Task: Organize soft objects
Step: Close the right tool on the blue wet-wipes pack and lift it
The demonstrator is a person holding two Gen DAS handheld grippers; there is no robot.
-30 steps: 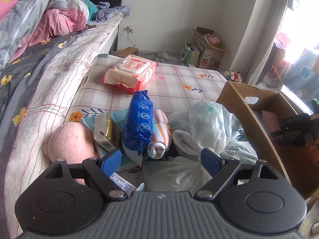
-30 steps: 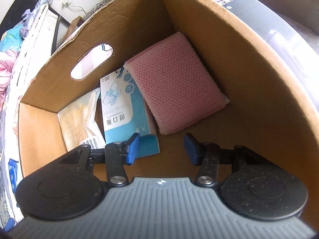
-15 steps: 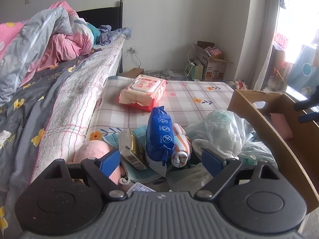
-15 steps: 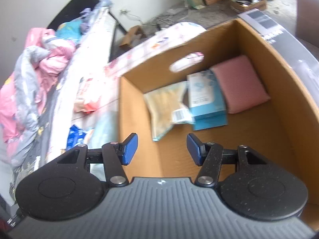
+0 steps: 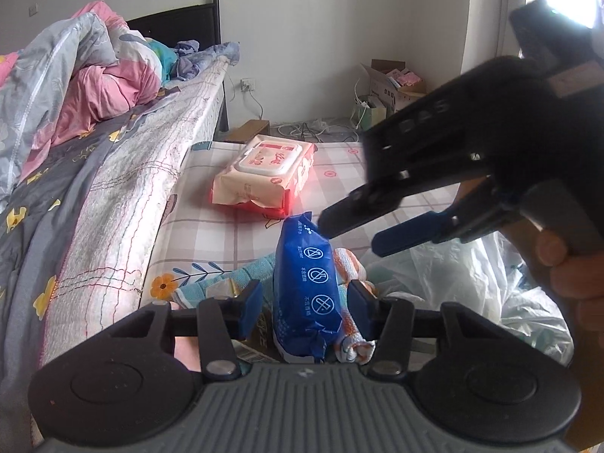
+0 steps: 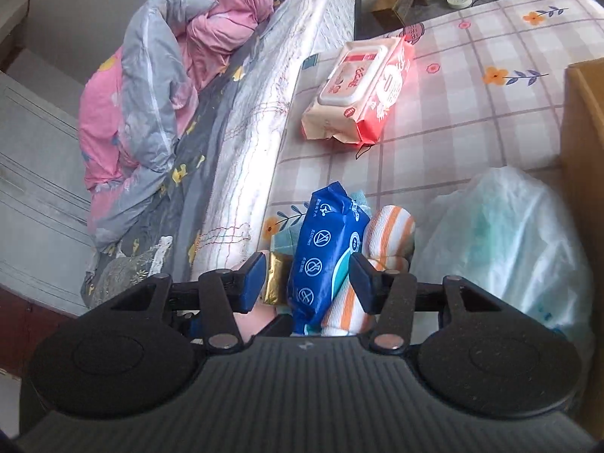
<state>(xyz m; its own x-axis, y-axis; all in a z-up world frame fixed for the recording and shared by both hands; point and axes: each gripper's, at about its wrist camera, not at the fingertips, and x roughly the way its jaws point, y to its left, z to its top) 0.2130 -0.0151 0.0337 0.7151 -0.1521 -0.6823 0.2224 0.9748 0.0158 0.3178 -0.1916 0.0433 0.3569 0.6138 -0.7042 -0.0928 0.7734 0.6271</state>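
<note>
Beside the bed's mattress edge (image 5: 124,204), on the checked floral mat (image 5: 339,173), one heap of soft goods is seen. Counted: one blue wipes pack (image 5: 307,294), one orange-striped rolled towel (image 5: 355,334), one teal cloth (image 5: 234,277) under the blue pack, one gold-foil packet (image 6: 277,279) just left of the blue pack, one pink plush item (image 6: 258,319), mostly hidden, left of the blue pack too. One white plastic bag (image 6: 502,241) lies right of the striped towel, touching the cardboard box wall (image 6: 583,158). One red-and-white wet-wipes pack (image 5: 264,171) lies alone, well apart from the blue pack, further up the mat. One crumpled pink-grey duvet (image 5: 75,87) is on the bed.

Left gripper (image 5: 305,304): jaws about half open, just closed in from wide. Blue pack's near end is framed between the pads; no pad contact is visible, nothing is gripped.

Right gripper (image 6: 308,277): jaws about half open, having narrowed slightly. Blue pack and striped towel are framed between the pads; the right pad overlaps the towel, but whether it touches cannot be told. Nothing is held. In the left wrist view this gripper (image 5: 362,232) is seen above the blue pack's far end, with a person's hand (image 5: 573,275) on its handle.
</note>
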